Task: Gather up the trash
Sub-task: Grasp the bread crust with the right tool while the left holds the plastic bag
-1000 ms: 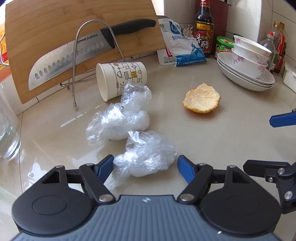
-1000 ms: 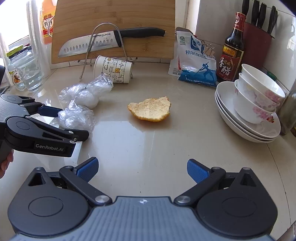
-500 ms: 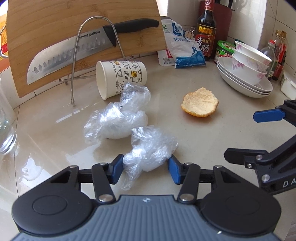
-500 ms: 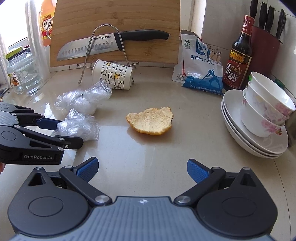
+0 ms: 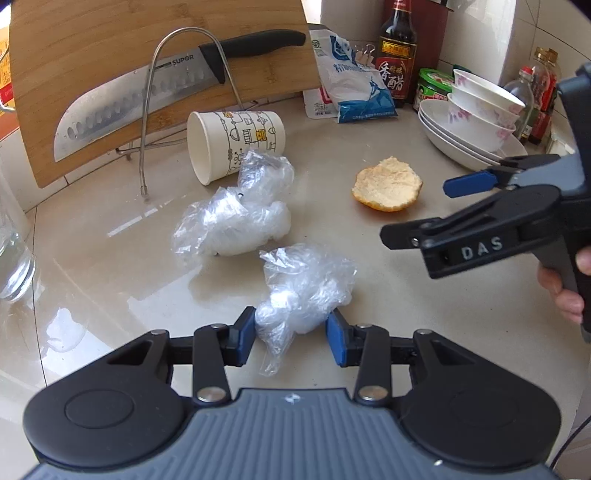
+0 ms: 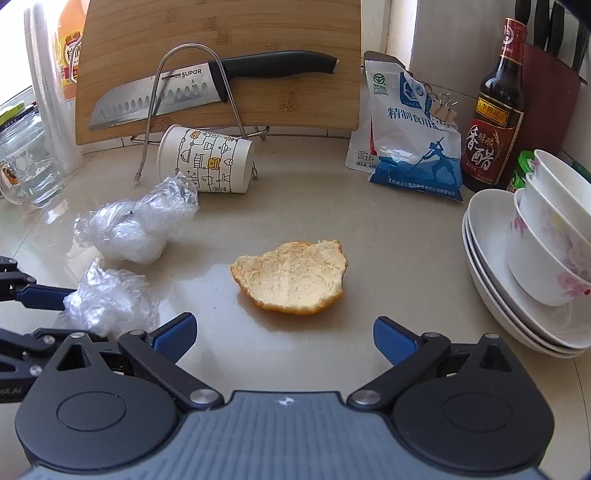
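The pale stone counter (image 6: pixel 388 258) carries everything. At its far edge, toward twelve o'clock, a wooden cutting board (image 6: pixel 221 33) leans upright with a broad knife (image 6: pixel 207 86) held across it by a wire rack (image 6: pixel 155 110). At three o'clock in the right wrist view stands a stack of white dishes and bowls (image 6: pixel 535 266), with a dark vinegar bottle (image 6: pixel 496 122) and a blue-and-white salt bag (image 6: pixel 410 147) behind it toward one o'clock. A printed paper cup (image 6: pixel 207 164) lies on its side at eleven o'clock, just below the rack.

The right gripper (image 6: pixel 282 339) hangs with its jaws spread wide and nothing between them; an orange peel (image 6: pixel 291 277) lies pith-up just ahead of it at twelve o'clock. The left gripper (image 5: pixel 291 336) is closing its jaws, and both blue pads already press into the near crumpled plastic wrap (image 5: pixel 306 284). A larger wad of plastic wrap (image 5: pixel 236 218) sits beyond that at eleven o'clock, touching the cup's mouth.
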